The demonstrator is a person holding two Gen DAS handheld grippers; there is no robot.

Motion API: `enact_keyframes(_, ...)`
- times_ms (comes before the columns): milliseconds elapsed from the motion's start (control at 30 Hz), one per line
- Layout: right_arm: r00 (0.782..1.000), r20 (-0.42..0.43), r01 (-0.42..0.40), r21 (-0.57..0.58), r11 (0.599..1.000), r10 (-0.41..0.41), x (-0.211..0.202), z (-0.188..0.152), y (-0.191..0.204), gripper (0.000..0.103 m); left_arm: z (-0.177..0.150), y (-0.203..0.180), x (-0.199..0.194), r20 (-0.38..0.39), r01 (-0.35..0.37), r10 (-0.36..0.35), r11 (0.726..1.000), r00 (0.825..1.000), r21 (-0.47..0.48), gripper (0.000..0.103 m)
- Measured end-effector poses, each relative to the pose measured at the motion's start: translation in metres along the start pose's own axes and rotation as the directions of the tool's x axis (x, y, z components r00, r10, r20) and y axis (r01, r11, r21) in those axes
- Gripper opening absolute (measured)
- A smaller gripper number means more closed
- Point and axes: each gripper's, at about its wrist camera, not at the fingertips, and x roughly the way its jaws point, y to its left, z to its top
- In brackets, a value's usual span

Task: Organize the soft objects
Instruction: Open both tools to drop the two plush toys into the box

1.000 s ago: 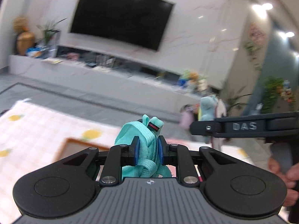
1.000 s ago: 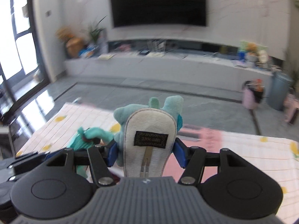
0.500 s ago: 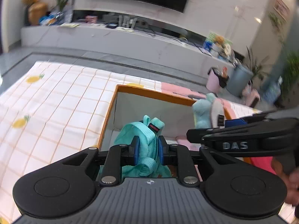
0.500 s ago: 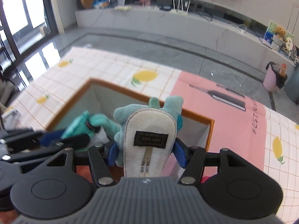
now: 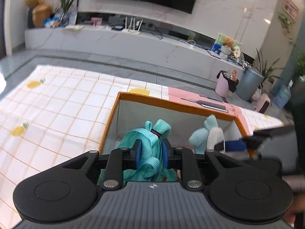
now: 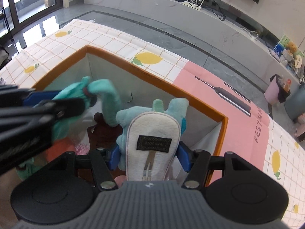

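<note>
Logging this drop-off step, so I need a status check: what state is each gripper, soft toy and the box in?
Left gripper: shut on the teal mini backpack.
Right gripper: shut on the teal plush slipper with white sole.
Orange-rimmed storage box: open-topped, already holding soft items.
Both toys: held over the box, unreleased.

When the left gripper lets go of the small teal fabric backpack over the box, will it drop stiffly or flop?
The small teal fabric backpack probably flops: its body creases between the left gripper's fingers and its straps hang loose. It looks light, so it should land softly in the orange-rimmed storage box, without rolling.
</note>
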Motion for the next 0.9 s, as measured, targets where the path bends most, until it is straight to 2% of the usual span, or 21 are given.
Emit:
enact_keyframes(33,1.0,0.001,0.003,-0.009,1.0,-0.003,-0.001,0.0,0.002,0.06,0.001,0.003,0.002,0.001,0.04,-0.04,0.999,0.999,-0.023,0.025)
enact_keyframes(67,1.0,0.004,0.006,-0.02,1.0,-0.006,-0.002,-0.001,0.003,0.06,0.002,0.007,0.003,0.012,0.119,-0.119,0.991,0.993,-0.061,0.025)
enact_keyframes(100,1.0,0.006,0.007,-0.034,0.999,-0.007,-0.003,-0.001,0.004,0.06,0.002,0.014,0.004,0.021,0.213,-0.212,0.97,0.977,-0.113,0.025)
enact_keyframes(133,1.0,0.012,0.016,-0.044,0.999,-0.016,-0.005,-0.002,0.005,0.06,0.004,0.02,0.004,0.029,0.279,-0.278,0.946,0.96,-0.163,0.024)
enact_keyframes(167,0.999,0.017,0.029,-0.052,0.998,-0.028,-0.007,-0.002,0.005,0.06,0.005,0.024,0.003,0.041,0.29,-0.288,0.938,0.957,-0.191,0.024)
enact_keyframes(233,0.999,0.022,0.038,-0.067,0.997,-0.037,-0.01,-0.003,0.004,0.06,0.006,0.021,-0.003,0.073,0.213,-0.204,0.969,0.976,-0.127,0.024)
enact_keyframes(300,0.999,0.02,0.037,-0.062,0.997,-0.036,-0.011,-0.003,0.002,0.06,0.002,0.012,-0.006,0.104,0.069,-0.066,0.997,0.992,-0.022,0.026)
enact_keyframes(367,0.999,0.019,0.039,-0.058,0.998,-0.038,-0.012,-0.003,0.0,0.06,-0.004,0.005,-0.01,0.134,-0.055,0.05,0.998,0.99,0.03,0.04)
enact_keyframes(400,0.999,0.02,0.037,-0.058,0.998,-0.036,-0.013,-0.003,0.0,0.06,-0.005,0.003,-0.013,0.148,-0.09,0.083,0.995,0.985,0.043,0.066)
enact_keyframes(433,0.999,0.02,0.035,-0.058,0.998,-0.034,-0.013,-0.004,0.0,0.06,-0.007,0.0,-0.017,0.17,-0.102,0.093,0.994,0.981,0.045,0.078)
enact_keyframes(467,0.999,0.02,0.035,-0.057,0.998,-0.034,-0.013,-0.005,0.001,0.06,-0.008,0.0,-0.023,0.198,-0.076,0.064,0.996,0.978,0.051,0.08)
enact_keyframes(533,0.999,0.029,0.038,-0.06,0.997,-0.036,-0.014,-0.006,0.002,0.06,-0.011,-0.004,-0.036,0.268,-0.091,0.078,0.995,0.96,0.036,0.089)
enact_keyframes(600,0.998,0.049,0.049,-0.06,0.997,-0.046,-0.015,-0.008,0.002,0.06,-0.012,-0.011,-0.046,0.31,-0.137,0.121,0.99,0.943,0.028,0.09)
enact_keyframes(633,0.998,0.048,0.045,-0.057,0.997,-0.042,-0.015,-0.008,0.003,0.06,-0.011,-0.013,-0.047,0.314,-0.149,0.133,0.988,0.94,0.029,0.09)
enact_keyframes(767,0.998,0.043,0.047,-0.042,0.998,-0.045,-0.016,-0.008,0.003,0.061,-0.007,-0.014,-0.048,0.286,-0.162,0.154,0.987,0.946,0.004,0.091)
enact_keyframes(900,0.997,0.037,0.062,-0.042,0.997,-0.06,-0.013,-0.005,0.008,0.063,-0.004,-0.009,-0.047,0.242,-0.226,0.218,0.974,0.946,0.005,0.091)
